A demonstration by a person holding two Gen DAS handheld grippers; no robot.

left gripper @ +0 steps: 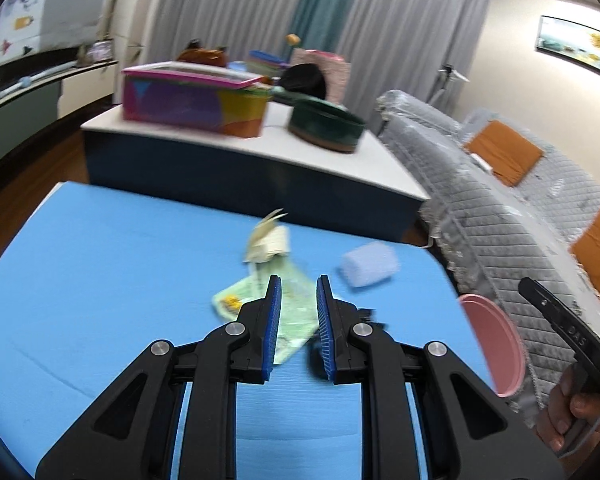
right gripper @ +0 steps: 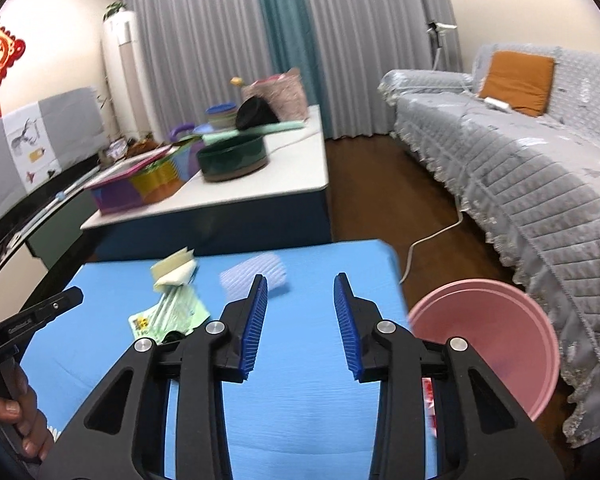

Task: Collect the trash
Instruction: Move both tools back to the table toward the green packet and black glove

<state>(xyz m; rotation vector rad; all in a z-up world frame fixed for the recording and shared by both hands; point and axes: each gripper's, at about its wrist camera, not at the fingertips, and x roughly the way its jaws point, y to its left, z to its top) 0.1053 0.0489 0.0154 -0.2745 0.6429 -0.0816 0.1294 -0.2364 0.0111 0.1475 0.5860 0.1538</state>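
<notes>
On the blue table (left gripper: 100,280) lie a green wrapper (left gripper: 296,312), a cream folded paper (left gripper: 268,240) and a pale blue foam roll (left gripper: 368,266). My left gripper (left gripper: 299,284) is open and empty, just above the green wrapper, its jaws either side of it. In the right wrist view the wrapper (right gripper: 172,312), the cream paper (right gripper: 176,270) and the foam roll (right gripper: 256,274) lie ahead and left. My right gripper (right gripper: 300,280) is open and empty, over the blue table (right gripper: 300,420) near the foam roll. A pink bin (right gripper: 488,340) stands at the table's right edge.
The pink bin (left gripper: 496,344) also shows at the right in the left wrist view. A low white table (right gripper: 260,184) with boxes and a green bowl (right gripper: 234,158) stands behind. A grey sofa (right gripper: 520,168) runs along the right. A cable (right gripper: 432,236) lies on the wood floor.
</notes>
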